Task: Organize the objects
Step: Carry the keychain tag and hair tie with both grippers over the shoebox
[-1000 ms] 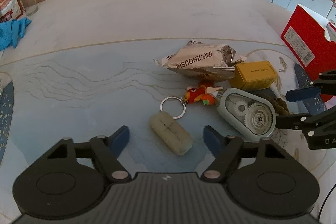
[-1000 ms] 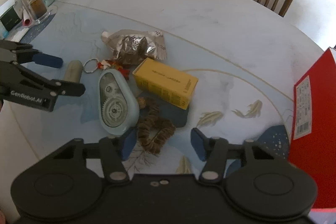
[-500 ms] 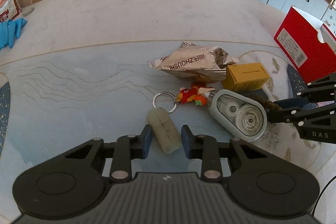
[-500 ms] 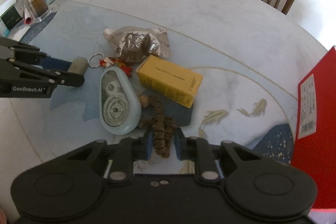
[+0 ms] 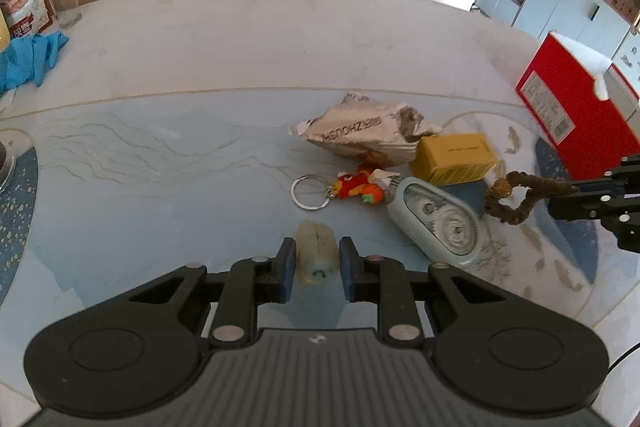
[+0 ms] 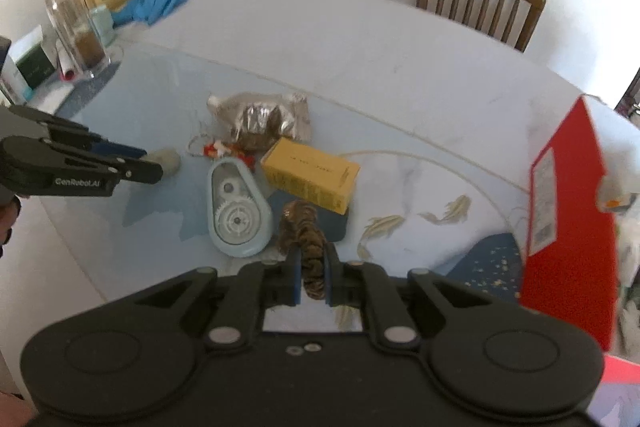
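On a round table (image 5: 280, 39), the left gripper (image 5: 317, 267) pinches a pale translucent cylinder (image 5: 315, 254) resting on the blue mat. The right gripper (image 6: 312, 273) is clamped on a brown scrunchie (image 6: 306, 239), lifted just beside a grey-blue gear case (image 6: 238, 209), a yellow box (image 6: 310, 173) and a crumpled foil bag (image 6: 264, 119).

A pale stubby cylinder (image 5: 316, 257) sits between the left gripper's (image 5: 316, 269) fingers, nearest the table (image 5: 260, 39) edge. Beyond it lies a red toy keychain (image 5: 352, 185), with a crumpled silver foil packet (image 5: 360, 133) behind that. Right of the keychain lies a pale-blue gear-windowed case (image 5: 434, 221); a yellow cardboard box (image 5: 454, 157) sits behind the case. A brown fuzzy loop (image 5: 516, 197) hangs in the right gripper (image 6: 311, 273), right of the case. A red cardboard box (image 5: 564, 107) stands far right.
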The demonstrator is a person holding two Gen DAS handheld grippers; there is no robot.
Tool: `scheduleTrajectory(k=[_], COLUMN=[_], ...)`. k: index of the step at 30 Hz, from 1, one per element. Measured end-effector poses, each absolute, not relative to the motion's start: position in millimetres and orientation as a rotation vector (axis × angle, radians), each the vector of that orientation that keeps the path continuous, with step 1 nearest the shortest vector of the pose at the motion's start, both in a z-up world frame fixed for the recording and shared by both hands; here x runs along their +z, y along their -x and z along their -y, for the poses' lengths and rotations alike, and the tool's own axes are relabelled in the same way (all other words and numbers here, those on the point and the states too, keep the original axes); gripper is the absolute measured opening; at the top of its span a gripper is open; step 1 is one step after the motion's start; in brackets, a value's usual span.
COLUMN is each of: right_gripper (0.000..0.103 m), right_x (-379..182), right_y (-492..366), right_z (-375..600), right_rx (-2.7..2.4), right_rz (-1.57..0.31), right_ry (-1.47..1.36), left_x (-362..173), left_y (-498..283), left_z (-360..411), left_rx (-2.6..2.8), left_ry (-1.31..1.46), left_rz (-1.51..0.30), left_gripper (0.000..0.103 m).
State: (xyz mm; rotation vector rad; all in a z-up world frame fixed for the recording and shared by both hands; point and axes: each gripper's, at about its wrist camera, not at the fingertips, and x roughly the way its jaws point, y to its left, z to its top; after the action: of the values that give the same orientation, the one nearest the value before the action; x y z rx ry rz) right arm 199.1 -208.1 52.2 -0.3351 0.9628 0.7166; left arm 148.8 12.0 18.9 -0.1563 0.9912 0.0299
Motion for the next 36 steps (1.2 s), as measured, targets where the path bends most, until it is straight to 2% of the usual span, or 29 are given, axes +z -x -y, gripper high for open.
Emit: scheduleTrajectory(k=[14, 36], right_gripper=[0.009, 0.009], right_x=[108.2, 132.8], right_y=[-200.2, -250.9], right_z=[278.8, 440.7], right_rx=[0.653, 0.435], right_rz=[-0.842, -0.787], right_ry=[0.25, 0.181], left_x=[83.0, 130.3], left_y=[-162.4, -243.5], left_z=[38.0, 217.9], left_rx=[-0.065, -0.269], left_ry=[0.148, 0.035], left_rz=[-0.886, -0.824], left_gripper=[0.021, 0.021])
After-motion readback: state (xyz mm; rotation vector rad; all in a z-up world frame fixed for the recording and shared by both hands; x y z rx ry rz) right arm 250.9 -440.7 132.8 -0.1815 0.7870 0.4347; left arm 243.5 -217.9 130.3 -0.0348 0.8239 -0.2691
